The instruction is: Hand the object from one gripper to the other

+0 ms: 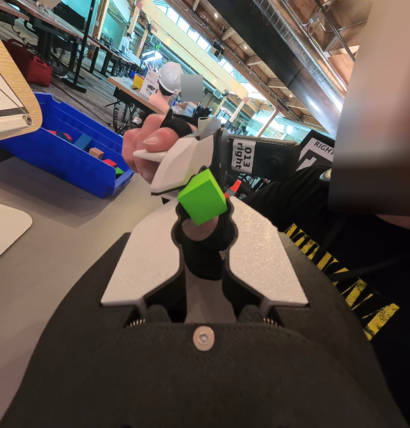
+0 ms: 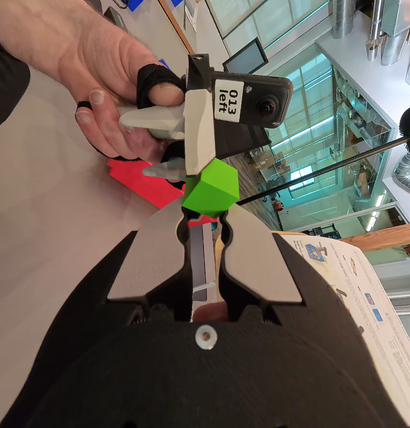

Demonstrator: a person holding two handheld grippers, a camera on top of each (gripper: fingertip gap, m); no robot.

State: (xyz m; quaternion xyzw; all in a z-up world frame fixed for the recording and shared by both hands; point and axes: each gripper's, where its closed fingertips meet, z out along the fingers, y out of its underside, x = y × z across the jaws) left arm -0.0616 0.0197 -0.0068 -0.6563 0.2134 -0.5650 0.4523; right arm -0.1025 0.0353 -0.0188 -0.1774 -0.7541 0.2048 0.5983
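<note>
While the left tool (image 1: 203, 208) clamps the matte, sharp-edged green cube (image 1: 203, 200), the right tool's fingertips also meet it, above the blue bin (image 1: 60, 152). From the right view, the right tool (image 2: 203, 212) grips the cube's lower corner; open air lies right.

The bright green plastic cube (image 1: 202, 199) is partly hidden in both wrist views: the white fingers (image 1: 176, 171) of the right gripper (image 1: 190, 185) cover its 11 o'clock corner, and the left gripper (image 1: 203, 208) hides its lower sides. Where the pads meet it cannot be made out. The blue plastic bin (image 1: 60, 159) at 10 o'clock is partly covered by a wooden board. A red flat plastic piece (image 2: 143, 183) lies mostly behind the hand and cube. The printed paper sheet (image 2: 361, 312) runs off at 4 o'clock, blurred.
</note>
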